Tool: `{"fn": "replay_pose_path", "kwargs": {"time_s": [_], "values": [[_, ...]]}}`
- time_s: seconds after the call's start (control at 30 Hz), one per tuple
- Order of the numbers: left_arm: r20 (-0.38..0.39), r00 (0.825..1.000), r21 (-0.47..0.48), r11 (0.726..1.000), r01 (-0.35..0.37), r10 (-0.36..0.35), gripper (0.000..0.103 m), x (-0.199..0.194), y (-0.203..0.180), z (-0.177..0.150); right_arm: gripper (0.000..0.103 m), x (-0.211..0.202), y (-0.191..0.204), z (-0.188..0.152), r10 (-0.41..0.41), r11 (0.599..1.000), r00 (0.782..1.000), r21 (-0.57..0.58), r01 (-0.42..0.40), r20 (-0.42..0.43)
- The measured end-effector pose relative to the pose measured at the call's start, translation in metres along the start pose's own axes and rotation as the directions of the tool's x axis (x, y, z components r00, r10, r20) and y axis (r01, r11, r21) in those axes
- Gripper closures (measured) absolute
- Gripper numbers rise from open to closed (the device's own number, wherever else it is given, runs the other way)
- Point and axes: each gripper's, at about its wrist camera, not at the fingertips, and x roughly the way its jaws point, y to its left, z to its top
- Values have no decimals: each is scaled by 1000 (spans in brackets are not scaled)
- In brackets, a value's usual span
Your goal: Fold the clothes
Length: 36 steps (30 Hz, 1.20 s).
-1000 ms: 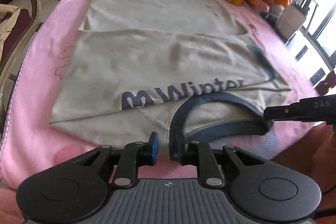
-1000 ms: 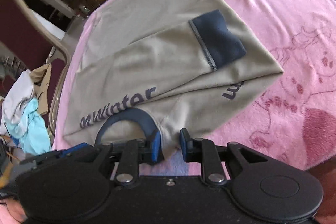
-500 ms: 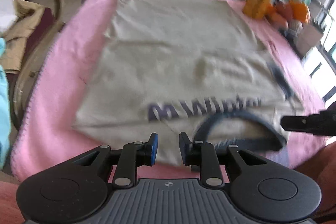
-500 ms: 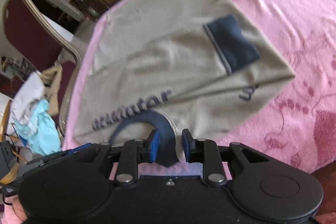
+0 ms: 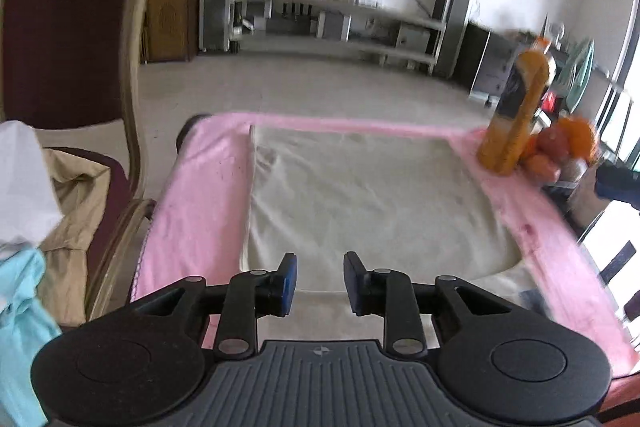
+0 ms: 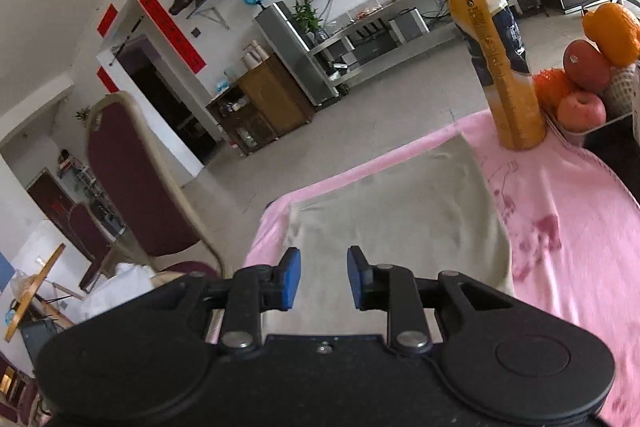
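Note:
A beige garment (image 5: 368,203) lies flat on the pink blanket (image 5: 200,211) over the table; only plain beige cloth shows, no print or collar. It also shows in the right wrist view (image 6: 400,219). My left gripper (image 5: 318,281) is open and empty, raised above the near part of the garment. My right gripper (image 6: 323,279) is open and empty too, above the garment's near edge. A dark part at the right edge of the left wrist view (image 5: 618,183) looks like the right gripper.
An orange drink bottle (image 6: 496,55) stands at the table's far right corner, beside a basket of fruit (image 6: 592,83). A maroon chair (image 5: 68,27) with piled clothes (image 5: 36,211) stands left of the table. Beyond lie bare floor and a TV shelf.
Both grippers have let go of the collar end, opened wider and lifted, tilting up toward the room. The printed front and collar are out of sight; only plain beige cloth shows.

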Motion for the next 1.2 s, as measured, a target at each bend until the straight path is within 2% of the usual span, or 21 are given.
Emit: {"fn": "replay_pose_path", "kwargs": {"time_s": [0.13,0.17,0.2,0.23,0.3,0.37,0.47,0.5,0.53,0.57,0.6,0.63,0.73,0.77,0.83,0.87,0.9,0.97,1.03,1.1,1.2], "values": [[-133,991,-50,998,-32,25,91,54,13,-23,79,50,-41,-21,-79,995,993,52,83,-85],[-164,986,-62,997,-36,25,98,62,15,-28,84,60,-53,-29,-105,991,988,69,113,-110],[-182,983,-67,997,-37,24,98,69,15,-29,89,70,-65,-37,-130,986,982,85,143,-136],[-179,983,-57,998,-39,28,97,74,15,-28,90,80,-74,-41,-157,976,972,121,179,-174],[-174,983,-68,996,-64,51,97,84,18,-22,90,98,-84,-42,-103,972,969,183,146,-224],[-197,979,-136,988,-74,46,97,99,27,-18,90,114,-91,-46,-21,965,961,245,91,-277],[-209,977,-205,975,-82,38,95,111,38,-18,89,140,-102,-56,131,928,927,374,10,-351],[-205,978,-211,974,-86,42,91,113,39,-18,89,147,-105,-60,158,919,911,394,6,-382],[-202,978,-217,972,-91,46,89,115,41,-18,89,152,-107,-63,150,921,900,388,23,-408],[-199,979,-221,971,-95,51,88,115,42,-19,98,151,-113,-64,134,918,904,396,41,-405],[-195,979,-225,969,-105,61,88,114,43,-20,100,150,-119,-64,118,912,910,406,59,-397],[-190,979,-232,965,-121,77,88,113,44,-20,100,149,-125,-64,102,906,915,416,76,-390],[-181,975,-265,948,-175,129,89,106,53,-21,98,123,-146,-54,-38,877,959,451,166,-280],[-176,974,-272,943,-189,144,89,102,56,-21,98,113,-154,-51,-104,860,964,465,210,-243],[-158,963,-258,932,-254,218,89,92,57,-19,98,95,-165,-50,-151,823,971,521,227,-185],[-144,957,-249,927,-280,251,89,86,58,-16,95,90,-164,-49,-159,818,974,530,223,-163],[-127,953,-241,924,-297,273,89,80,58,-11,87,85,-158,-46,-181,830,973,508,229,-143],[-98,950,-231,921,-313,297,87,69,59,0,83,76,-135,-38,-210,874,972,424,237,-109],[-85,962,-242,932,-271,258,83,63,61,16,83,71,-113,-29,-187,911,979,359,204,-82],[-71,973,-252,940,-229,219,74,58,64,32,83,68,-89,-17,-141,938,988,311,155,-67],[-78,977,-227,950,-214,201,71,66,64,58,82,77,-55,9,-128,969,990,207,137,-53]]}}
